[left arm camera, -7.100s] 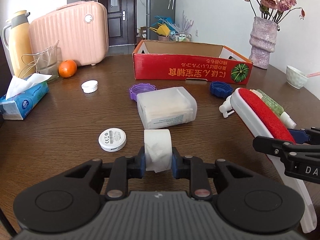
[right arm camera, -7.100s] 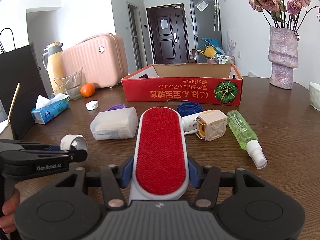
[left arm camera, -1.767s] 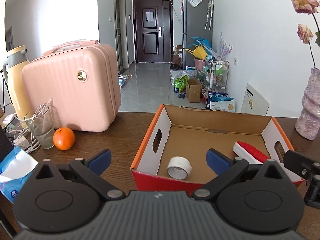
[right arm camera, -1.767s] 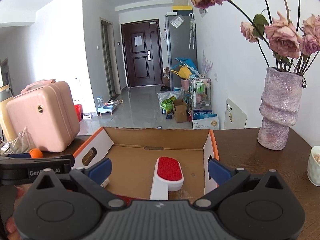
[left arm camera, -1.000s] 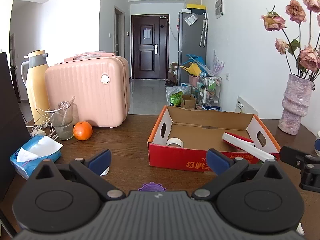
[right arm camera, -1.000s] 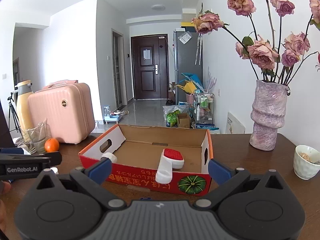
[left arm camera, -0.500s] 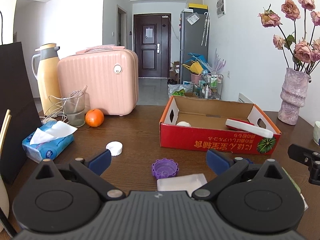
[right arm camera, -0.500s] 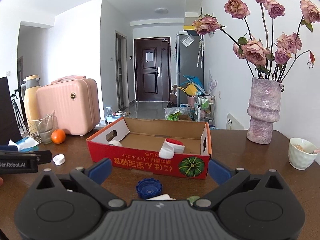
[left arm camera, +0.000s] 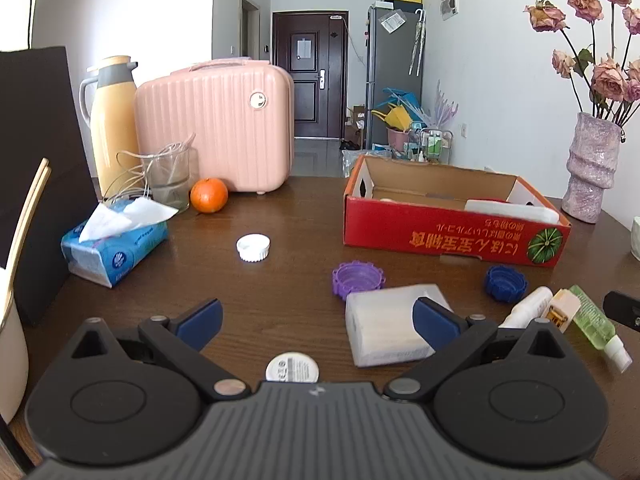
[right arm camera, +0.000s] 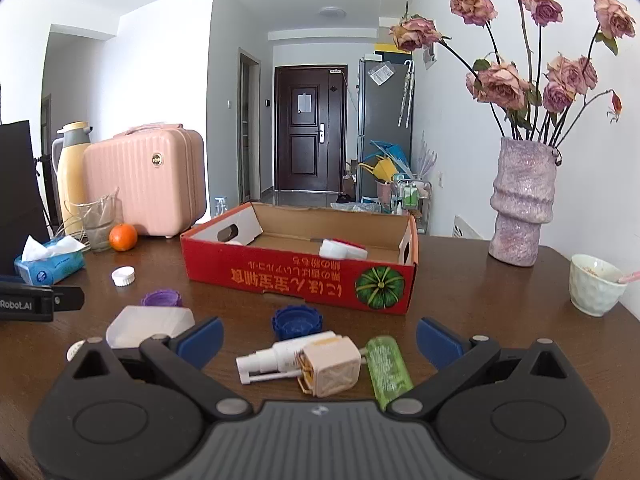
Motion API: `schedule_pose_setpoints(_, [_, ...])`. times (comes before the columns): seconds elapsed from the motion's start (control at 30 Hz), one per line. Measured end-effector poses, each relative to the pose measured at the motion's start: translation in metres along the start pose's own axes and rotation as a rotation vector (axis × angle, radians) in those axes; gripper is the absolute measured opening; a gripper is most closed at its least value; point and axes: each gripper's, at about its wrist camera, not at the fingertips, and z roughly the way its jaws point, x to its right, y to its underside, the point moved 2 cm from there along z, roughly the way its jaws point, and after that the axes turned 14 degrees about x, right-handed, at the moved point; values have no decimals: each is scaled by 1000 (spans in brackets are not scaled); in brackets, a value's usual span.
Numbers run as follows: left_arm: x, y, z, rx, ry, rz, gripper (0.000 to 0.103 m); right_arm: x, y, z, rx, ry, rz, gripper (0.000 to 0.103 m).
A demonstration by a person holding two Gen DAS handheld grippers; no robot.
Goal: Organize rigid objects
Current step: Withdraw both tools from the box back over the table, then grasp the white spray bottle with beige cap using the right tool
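Note:
The red cardboard box [left arm camera: 448, 236] [right arm camera: 304, 278] stands on the brown table and holds the lint brush [left arm camera: 510, 210] [right arm camera: 342, 249] and a white tape roll [right arm camera: 234, 243]. My left gripper [left arm camera: 316, 314] hangs open above a round white disc [left arm camera: 292, 368], with a frosted plastic case [left arm camera: 380, 326] by its right finger. My right gripper [right arm camera: 318, 336] is open over a white spray bottle [right arm camera: 280, 356], a beige square bottle [right arm camera: 330, 364] and a green spray bottle [right arm camera: 386, 368]. A purple cap [left arm camera: 357, 276], a blue cap [left arm camera: 505, 282] [right arm camera: 297, 321] and a white cap [left arm camera: 253, 247] lie loose.
A tissue pack [left arm camera: 114, 246], an orange [left arm camera: 209, 195], a glass [left arm camera: 168, 178], a yellow thermos [left arm camera: 110, 120] and a pink case [left arm camera: 216, 128] fill the back left. A purple vase with roses [right arm camera: 522, 208] and a small white bowl [right arm camera: 594, 290] stand at the right.
Both grippers have let go of the tape roll and lint brush in the box and drawn back toward me, so the loose items on the near table are in view again.

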Motion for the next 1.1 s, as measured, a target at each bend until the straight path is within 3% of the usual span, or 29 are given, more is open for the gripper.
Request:
schedule_pose_setpoints(0.6, [-11, 15, -4, -14, 22, -29, 103, -8, 26, 4, -4, -25, -18, 101])
schedule_pose_setpoints(0.77, [-12, 16, -4, -17, 26, -31, 103, -1, 30, 25, -37, -52, -47, 93])
schedule_pose_setpoints(0.87, [-12, 17, -4, -19, 26, -34, 103, 1, 35, 42, -83, -69, -73, 83])
schedule_pose_setpoints(1.1, [-11, 18, -3, -27, 30, -36, 103, 1, 45, 69, -150, -90, -106, 78])
